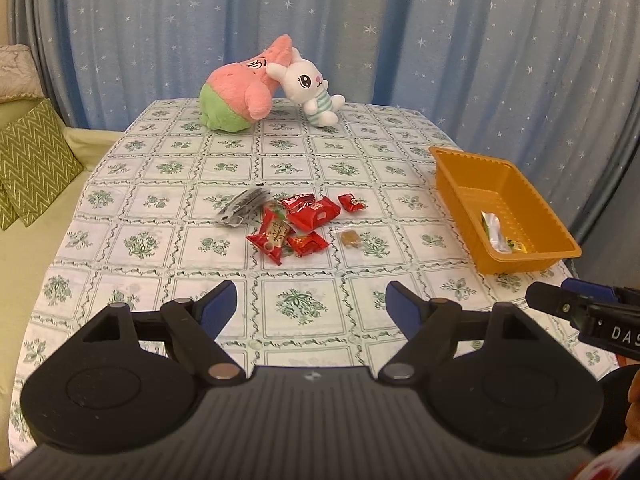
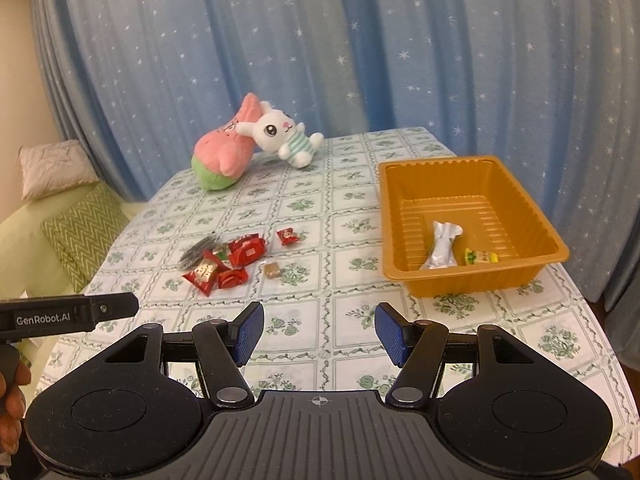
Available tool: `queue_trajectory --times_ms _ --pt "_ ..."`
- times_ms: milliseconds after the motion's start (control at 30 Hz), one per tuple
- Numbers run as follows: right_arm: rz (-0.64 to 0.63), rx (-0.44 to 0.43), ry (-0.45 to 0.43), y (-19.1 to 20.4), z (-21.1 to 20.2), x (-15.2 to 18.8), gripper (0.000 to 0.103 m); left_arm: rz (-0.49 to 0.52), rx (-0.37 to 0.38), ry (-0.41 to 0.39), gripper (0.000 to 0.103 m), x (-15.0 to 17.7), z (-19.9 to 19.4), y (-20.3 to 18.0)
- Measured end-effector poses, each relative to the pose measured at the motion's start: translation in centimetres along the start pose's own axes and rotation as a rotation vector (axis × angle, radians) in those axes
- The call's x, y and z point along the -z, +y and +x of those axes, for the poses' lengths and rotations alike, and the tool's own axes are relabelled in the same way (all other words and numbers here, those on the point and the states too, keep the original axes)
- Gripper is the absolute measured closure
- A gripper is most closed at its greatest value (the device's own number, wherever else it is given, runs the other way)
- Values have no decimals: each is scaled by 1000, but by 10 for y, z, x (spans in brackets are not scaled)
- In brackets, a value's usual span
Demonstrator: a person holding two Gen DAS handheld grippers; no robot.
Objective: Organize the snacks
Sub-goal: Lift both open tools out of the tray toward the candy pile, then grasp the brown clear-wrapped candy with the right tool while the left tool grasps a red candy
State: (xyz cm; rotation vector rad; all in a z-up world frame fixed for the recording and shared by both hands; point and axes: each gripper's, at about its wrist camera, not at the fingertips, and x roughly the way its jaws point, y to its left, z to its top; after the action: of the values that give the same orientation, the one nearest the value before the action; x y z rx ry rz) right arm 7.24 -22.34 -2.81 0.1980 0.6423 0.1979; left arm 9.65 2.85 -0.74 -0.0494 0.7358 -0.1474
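A blue star-print curtain point(image 1: 400, 32) hangs behind a table under a green floral tablecloth point(image 1: 168, 240). At the far edge a pink-and-green plush point(image 1: 236, 92) lies with a white bunny plush point(image 1: 312, 88) leaning against it. Off the table's left side sits a green zigzag cushion point(image 1: 36, 160).

On the right side of the table stands an orange plastic tray point(image 2: 400, 216); a silver wrapper point(image 2: 442, 246) and a small yellow-green candy point(image 2: 480, 257) lie inside it. Near the middle lies a cluster of red snack packets point(image 1: 298, 220), with a grey foil packet point(image 1: 244, 206) touching its left side, one red candy point(image 1: 351, 202) just to its right, and a small brown candy point(image 1: 350, 237) nearer.

The left gripper point(image 1: 310, 308) and the right gripper point(image 2: 319, 334) hover over the near tablecloth, fingers spread with nothing between them.
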Motion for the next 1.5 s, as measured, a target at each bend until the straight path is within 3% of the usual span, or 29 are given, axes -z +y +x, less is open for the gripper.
queue_trajectory --times_ms 267,533,833,1300,1367,1433,1500 --pt "-46 -8 20 10 42 -5 42 28 28 13 26 -8 33 9" --pt "-76 -16 50 11 97 -11 42 115 105 50 40 -14 85 16" --pt "-113 -31 106 7 152 -9 49 157 177 107 46 -12 152 23" --pt "-134 -17 141 3 197 -6 53 322 196 42 47 -24 204 23" --pt "-132 -15 142 3 199 -6 53 358 210 41 51 -24 206 20" --pt "-130 -13 143 2 202 -6 53 393 217 52 63 -23 208 16" --pt "-128 -13 144 3 204 -7 53 426 222 62 66 -20 211 11"
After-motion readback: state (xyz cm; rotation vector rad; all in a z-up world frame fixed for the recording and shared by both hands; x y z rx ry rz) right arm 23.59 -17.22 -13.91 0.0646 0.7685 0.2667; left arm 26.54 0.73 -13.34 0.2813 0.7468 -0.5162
